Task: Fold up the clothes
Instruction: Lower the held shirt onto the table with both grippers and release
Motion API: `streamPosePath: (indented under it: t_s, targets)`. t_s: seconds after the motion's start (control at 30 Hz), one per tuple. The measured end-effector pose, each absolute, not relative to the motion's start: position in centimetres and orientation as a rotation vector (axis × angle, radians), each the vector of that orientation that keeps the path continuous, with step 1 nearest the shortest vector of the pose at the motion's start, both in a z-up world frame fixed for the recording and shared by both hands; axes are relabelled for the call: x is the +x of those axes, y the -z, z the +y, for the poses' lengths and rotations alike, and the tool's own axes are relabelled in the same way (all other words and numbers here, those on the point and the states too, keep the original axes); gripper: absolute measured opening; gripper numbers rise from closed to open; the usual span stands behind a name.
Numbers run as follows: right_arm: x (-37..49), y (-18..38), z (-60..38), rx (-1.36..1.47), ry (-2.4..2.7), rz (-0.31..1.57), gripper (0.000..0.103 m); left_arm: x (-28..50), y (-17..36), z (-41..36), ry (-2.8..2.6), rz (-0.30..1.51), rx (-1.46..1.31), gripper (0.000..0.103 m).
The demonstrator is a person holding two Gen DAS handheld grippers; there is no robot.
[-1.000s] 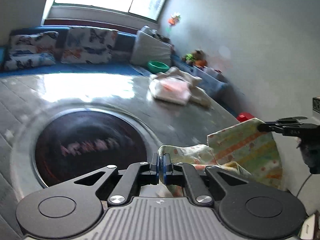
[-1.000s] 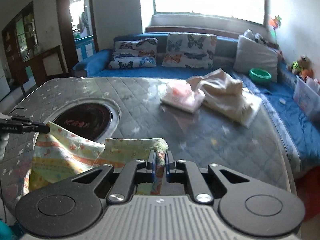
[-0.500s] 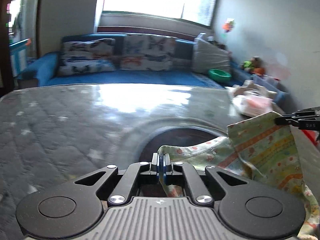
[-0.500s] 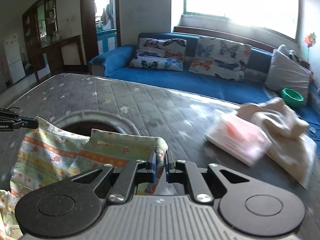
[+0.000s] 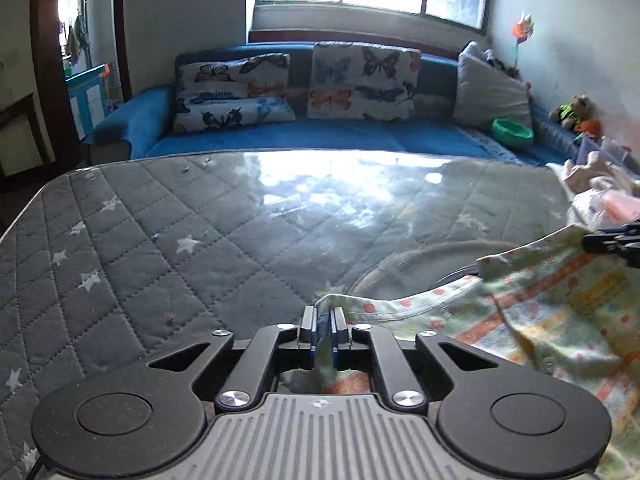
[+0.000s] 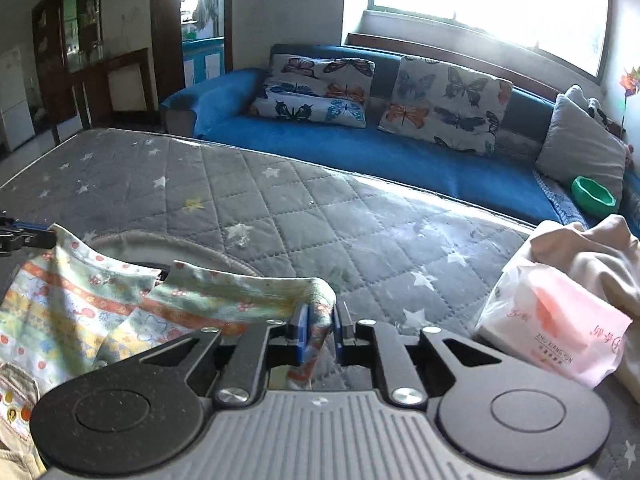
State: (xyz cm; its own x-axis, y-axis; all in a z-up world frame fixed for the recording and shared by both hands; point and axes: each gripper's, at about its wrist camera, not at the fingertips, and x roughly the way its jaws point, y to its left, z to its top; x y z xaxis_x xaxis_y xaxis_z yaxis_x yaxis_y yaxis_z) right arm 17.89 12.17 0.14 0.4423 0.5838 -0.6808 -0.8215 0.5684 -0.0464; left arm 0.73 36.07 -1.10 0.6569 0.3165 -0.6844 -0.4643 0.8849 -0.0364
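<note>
L gripper clamps one corner of the printed garment; R gripper pinches the other, jaws slightly apart w/ cloth between. Garment hangs between them, over the quilted table, left of tissue pack.

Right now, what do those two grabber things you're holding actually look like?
Both look alike. The left gripper and right gripper each have a grey ribbed plate at the base, two round black discs at its sides, and black linkage arms joined by silver screws. The arms end in two narrow fingers with blue pads. A small emblem marks each ribbed plate. No sleeves or hands show.
</note>
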Motion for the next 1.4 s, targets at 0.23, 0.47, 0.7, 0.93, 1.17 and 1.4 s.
streamPosePath:
  t_s: [0.23, 0.47, 0.7, 0.93, 1.17, 1.4]
  targets:
    - [14.1, -1.1, 12.7, -0.493, -0.947, 0.587, 0.03, 0.9, 0.3, 35.3, -0.485, 0.687, -0.167, 0.018]
    - [10.4, 0.3, 14.5, -0.542, -1.126, 0.646, 0.03, 1.2, 0.6, 32.4, -0.277, 0.735, -0.212, 0.018]
    - [9.4, 1.6, 15.6, -0.656, -1.091, 0.613, 0.033, 2.9, 2.4, 29.6, -0.204, 0.818, -0.124, 0.018]
    - [13.8, 1.7, 13.4, -0.614, -0.936, 0.668, 0.037, 2.8, 2.4, 29.9, -0.216, 0.822, -0.125, 0.026]
    - [11.2, -1.8, 9.9, -0.526, -1.064, 0.665, 0.041, -0.3, -1.2, 28.7, -0.189, 0.732, -0.162, 0.036]
    - [5.7, -4.3, 6.3, -0.554, -1.167, 0.638, 0.044, -6.7, -5.0, 22.9, -0.053, 0.645, -0.139, 0.041]
